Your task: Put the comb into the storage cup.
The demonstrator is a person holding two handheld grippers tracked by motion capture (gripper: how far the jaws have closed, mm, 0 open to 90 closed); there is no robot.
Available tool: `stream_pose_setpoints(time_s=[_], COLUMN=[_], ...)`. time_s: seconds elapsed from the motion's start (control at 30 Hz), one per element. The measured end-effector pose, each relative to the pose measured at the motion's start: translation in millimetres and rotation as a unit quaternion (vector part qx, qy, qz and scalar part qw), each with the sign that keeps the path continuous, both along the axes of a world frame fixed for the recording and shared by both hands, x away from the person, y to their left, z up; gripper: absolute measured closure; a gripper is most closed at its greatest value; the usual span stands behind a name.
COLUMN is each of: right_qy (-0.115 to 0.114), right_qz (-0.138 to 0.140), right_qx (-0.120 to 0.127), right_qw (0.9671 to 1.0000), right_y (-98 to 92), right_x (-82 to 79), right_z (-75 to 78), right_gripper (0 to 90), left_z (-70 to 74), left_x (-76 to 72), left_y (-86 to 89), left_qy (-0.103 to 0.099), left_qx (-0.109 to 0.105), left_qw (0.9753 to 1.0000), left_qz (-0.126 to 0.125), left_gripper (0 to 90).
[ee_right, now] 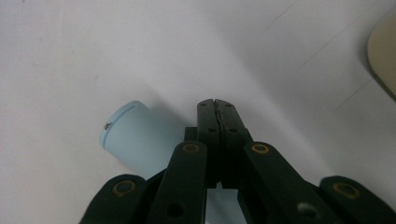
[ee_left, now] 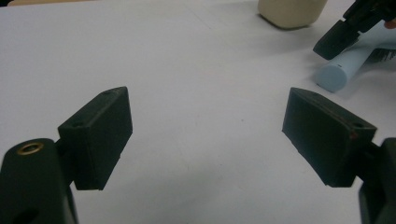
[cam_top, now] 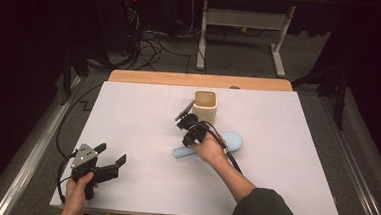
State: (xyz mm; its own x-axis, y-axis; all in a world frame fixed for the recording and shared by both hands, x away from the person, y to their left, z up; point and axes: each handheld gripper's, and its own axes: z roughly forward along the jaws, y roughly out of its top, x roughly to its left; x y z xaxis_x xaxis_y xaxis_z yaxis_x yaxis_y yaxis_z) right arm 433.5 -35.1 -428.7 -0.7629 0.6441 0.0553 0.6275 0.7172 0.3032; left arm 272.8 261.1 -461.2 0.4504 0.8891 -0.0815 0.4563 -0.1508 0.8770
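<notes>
Dark room, cables on the floor; white tabletop (cam_top: 141,134). Light blue brush (cam_top: 229,141) lies flat at centre, at 5 o'clock from the beige cup (cam_top: 205,106). My right tongs (cam_top: 185,121) hover over its handle, jaws pressed together on nothing. Left tongs (cam_top: 111,159) wide open, well apart at 8 o'clock. Judgement: light, rigid, smooth plastic; the round handle may roll, so grip mid-handle.
</notes>
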Motion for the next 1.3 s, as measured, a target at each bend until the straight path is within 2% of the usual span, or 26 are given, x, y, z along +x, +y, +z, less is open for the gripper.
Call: stream_pose_setpoints(time_s=[0.27,0.67,0.7,0.73,0.77,0.8,0.87,1.3], right_qy=[0.002,0.003,0.009,0.009,0.003,0.006,-0.001,-0.004], right_qz=[-0.002,0.017,0.003,0.003,0.022,0.010,0.021,0.026], right_qx=[0.000,0.004,0.005,0.005,0.006,0.010,0.012,0.022], right_qw=[1.0000,0.9998,0.9999,0.9999,0.9997,0.9999,0.9997,0.9994], right_y=[-5.7,-14.4,-14.1,-14.1,-16.1,-16.1,-18.7,-27.8], right_x=[-7.3,-21.9,-24.5,-24.5,-23.0,-25.8,-27.7,-36.6], right_z=[0.6,-2.3,-2.0,-2.0,-2.5,-2.6,-3.5,-4.8], right_gripper=[90.0,90.0,90.0,90.0,90.0,90.0,90.0,90.0], left_z=[0.1,0.5,0.5,0.5,0.5,0.4,0.1,-0.2], left_x=[0.1,-0.6,-0.6,-0.5,-0.3,-0.2,-0.1,0.3], left_y=[-0.8,-0.9,-0.9,-1.0,-1.3,-1.5,-2.2,-2.4], left_qy=[-0.001,-0.005,-0.005,-0.005,-0.004,-0.004,-0.003,-0.003], left_qx=[0.000,0.001,0.001,0.001,0.001,0.001,0.004,0.004], left_qw=[1.0000,1.0000,1.0000,1.0000,1.0000,1.0000,1.0000,1.0000], left_qz=[-0.003,-0.002,-0.002,-0.002,-0.003,-0.003,-0.004,-0.006], left_gripper=[16.9,17.0,16.9,16.9,16.9,16.9,17.0,17.0])
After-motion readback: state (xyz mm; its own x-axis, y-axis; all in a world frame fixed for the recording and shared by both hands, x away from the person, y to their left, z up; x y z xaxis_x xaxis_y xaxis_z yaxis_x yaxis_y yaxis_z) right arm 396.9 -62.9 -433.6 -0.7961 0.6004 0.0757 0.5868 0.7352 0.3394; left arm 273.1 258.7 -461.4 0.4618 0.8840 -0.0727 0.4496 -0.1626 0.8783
